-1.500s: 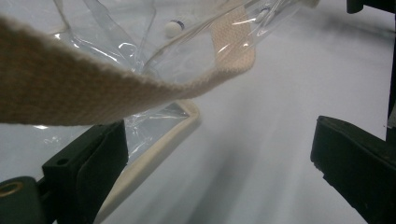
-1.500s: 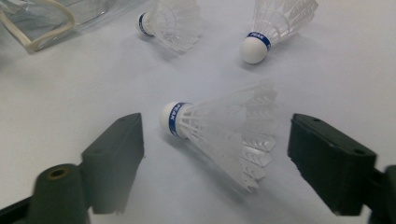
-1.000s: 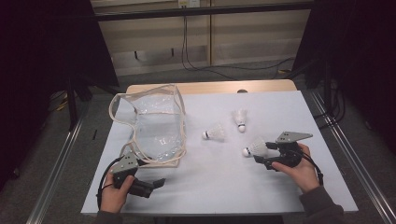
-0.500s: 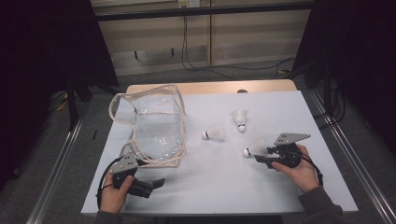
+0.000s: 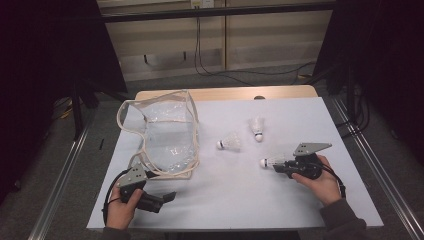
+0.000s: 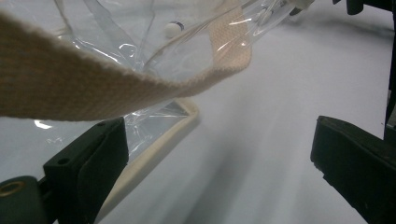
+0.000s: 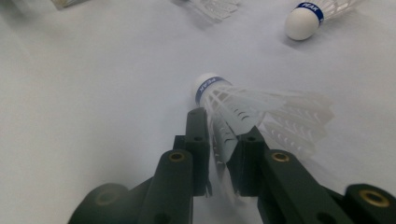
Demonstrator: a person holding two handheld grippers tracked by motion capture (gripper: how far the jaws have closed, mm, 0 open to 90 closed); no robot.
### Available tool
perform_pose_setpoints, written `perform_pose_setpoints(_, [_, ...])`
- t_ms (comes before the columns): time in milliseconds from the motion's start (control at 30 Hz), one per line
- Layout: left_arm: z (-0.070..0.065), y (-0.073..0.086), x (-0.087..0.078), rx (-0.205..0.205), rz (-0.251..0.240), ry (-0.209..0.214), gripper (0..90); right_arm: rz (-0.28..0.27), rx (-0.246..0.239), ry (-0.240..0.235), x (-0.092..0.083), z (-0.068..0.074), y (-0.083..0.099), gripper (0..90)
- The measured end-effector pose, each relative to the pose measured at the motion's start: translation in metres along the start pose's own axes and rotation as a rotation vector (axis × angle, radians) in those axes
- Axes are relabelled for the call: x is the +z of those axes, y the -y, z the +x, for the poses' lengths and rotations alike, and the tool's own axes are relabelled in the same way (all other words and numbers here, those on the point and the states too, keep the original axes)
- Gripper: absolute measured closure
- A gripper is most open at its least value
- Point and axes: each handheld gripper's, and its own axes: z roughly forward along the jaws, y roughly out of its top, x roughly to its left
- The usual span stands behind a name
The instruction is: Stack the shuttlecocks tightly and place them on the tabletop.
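Jaws of the right gripper (image 5: 280, 165) have just been closing and now pinch the white feathered skirt of a shuttlecock with a white cork tip and blue band (image 7: 233, 109), its cork pointing away from the tool and its skirt squeezed flat between the two black pads. In the high view the caught shuttlecock (image 5: 270, 161) lies level at the gripper's front end, on the white table top (image 5: 240, 200), with the person's right hand (image 5: 320, 180) wrapped round the tool's body.

Two more white shuttlecocks lie loose ahead of that gripper: one (image 5: 230, 143) well beyond its tip and to its left, the other (image 5: 257, 128) farther off still, both apart from the held one.

The left gripper (image 5: 167, 196), held in the left hand (image 5: 120, 210), rests with its jaws spread wide and nothing between them. Just beside its left jaw lies the corner of a clear plastic bag with beige webbing trim (image 5: 165, 135); a beige strap (image 6: 116, 88) of that bag arches across just above and ahead of the tool.
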Motion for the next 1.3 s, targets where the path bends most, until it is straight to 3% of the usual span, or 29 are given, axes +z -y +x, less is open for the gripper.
perform_pose_setpoints(300, [0.0, 0.0, 0.0, 0.002, -0.002, -0.004, 4.2, 0.02, -0.013, -0.026, 0.001, 0.0, 0.0, 88.6])
perform_pose_setpoints(1000, [-0.001, 0.0, 0.001, 0.001, -0.001, 0.001, 4.2, -0.051, 0.018, -0.039, 0.001, -0.006, -0.012, 89.6])
perform_pose_setpoints(1300, [0.0, 0.0, 0.002, 0.007, 0.0, 0.004, 4.2, -0.057, 0.006, -0.032, 0.004, -0.005, -0.022, 89.6])
